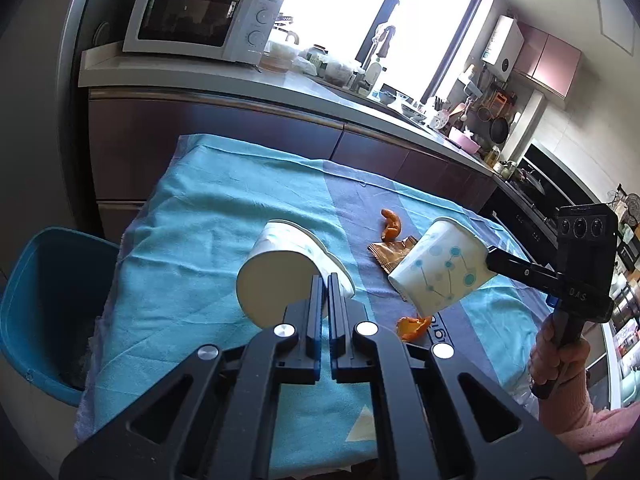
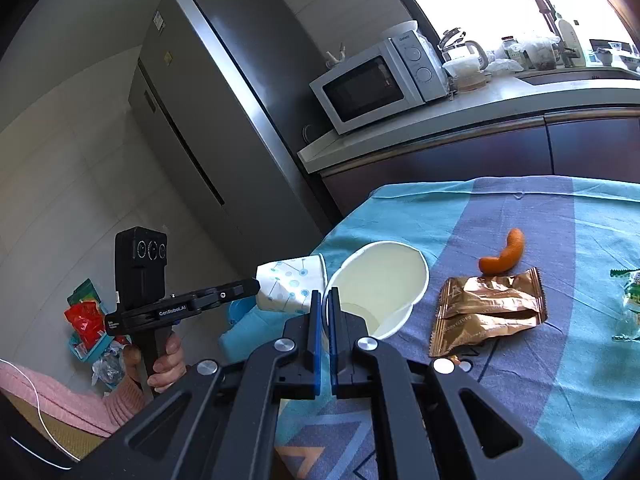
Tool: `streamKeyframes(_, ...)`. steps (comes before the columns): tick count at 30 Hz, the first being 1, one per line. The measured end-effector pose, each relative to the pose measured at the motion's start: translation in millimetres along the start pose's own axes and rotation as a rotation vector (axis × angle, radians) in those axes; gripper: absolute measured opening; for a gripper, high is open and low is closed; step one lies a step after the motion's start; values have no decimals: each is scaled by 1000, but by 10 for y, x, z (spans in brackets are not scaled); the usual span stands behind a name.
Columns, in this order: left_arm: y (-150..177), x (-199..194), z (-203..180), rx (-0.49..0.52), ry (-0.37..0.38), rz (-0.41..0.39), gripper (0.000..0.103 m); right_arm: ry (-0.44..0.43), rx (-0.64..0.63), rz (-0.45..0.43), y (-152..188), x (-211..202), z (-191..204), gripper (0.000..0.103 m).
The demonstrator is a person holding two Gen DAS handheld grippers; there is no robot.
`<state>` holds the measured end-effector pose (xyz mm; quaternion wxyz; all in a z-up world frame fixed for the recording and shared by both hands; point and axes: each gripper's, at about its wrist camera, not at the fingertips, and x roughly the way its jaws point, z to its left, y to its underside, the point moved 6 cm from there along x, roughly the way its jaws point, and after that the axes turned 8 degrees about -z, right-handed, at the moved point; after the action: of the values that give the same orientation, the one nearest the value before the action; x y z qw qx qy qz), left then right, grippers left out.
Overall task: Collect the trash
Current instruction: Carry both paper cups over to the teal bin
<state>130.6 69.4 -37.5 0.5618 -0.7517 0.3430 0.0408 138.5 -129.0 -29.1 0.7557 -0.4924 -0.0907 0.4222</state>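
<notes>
Both grippers hold white paper cups with blue dot patterns above the blue-clothed table (image 1: pixel 208 208). My left gripper (image 1: pixel 325 280) is shut on the rim of one cup (image 1: pixel 276 268), which lies tilted with its base toward the camera. At the right, my right gripper (image 1: pixel 490 258) is shut on the rim of the second cup (image 1: pixel 440 270). In the right wrist view, the right gripper (image 2: pixel 326 297) pinches that cup's (image 2: pixel 380 280) wall, and the left gripper (image 2: pixel 256 286) carries its cup (image 2: pixel 290 284). On the cloth lie a brown wrapper (image 2: pixel 488 312) and orange peel (image 2: pixel 504 256).
A blue bin (image 1: pixel 40 300) stands on the floor off the table's left edge. More orange peel (image 1: pixel 414 326) lies near the front, and a green wrapper (image 2: pixel 628 300) at the far right. Behind are a counter with a microwave (image 1: pixel 196 20) and a fridge (image 2: pixel 224 92).
</notes>
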Motion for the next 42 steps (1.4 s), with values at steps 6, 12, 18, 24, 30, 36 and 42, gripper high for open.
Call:
streamKeyframes(6, -28, -181, 95, -8, -13, -22, 3, -14, 0, 8, -10, 173, 63, 2)
streamKeyframes(12, -31, -278, 140, -12, -25, -34, 3, -32, -3, 9, -20, 313, 139, 2)
streamKeyframes(18, -41, -360, 194, -18, -40, -46, 3, -48, -2, 22, -40, 454, 171, 2)
streamKeyframes(24, -77, -432, 250, -25, -55, -57, 3, -64, -14, 39, -37, 608, 253, 2)
streamKeyframes(30, -96, -510, 302, -28, -69, -67, 3, -84, -17, 50, -56, 749, 303, 2)
streamKeyframes(36, -111, -581, 412, -45, -87, -80, 3, -101, -27, 59, -91, 866, 368, 2)
streamKeyframes(42, -117, -653, 540, -57, -108, -91, 3, -117, -33, 73, -101, 981, 447, 2)
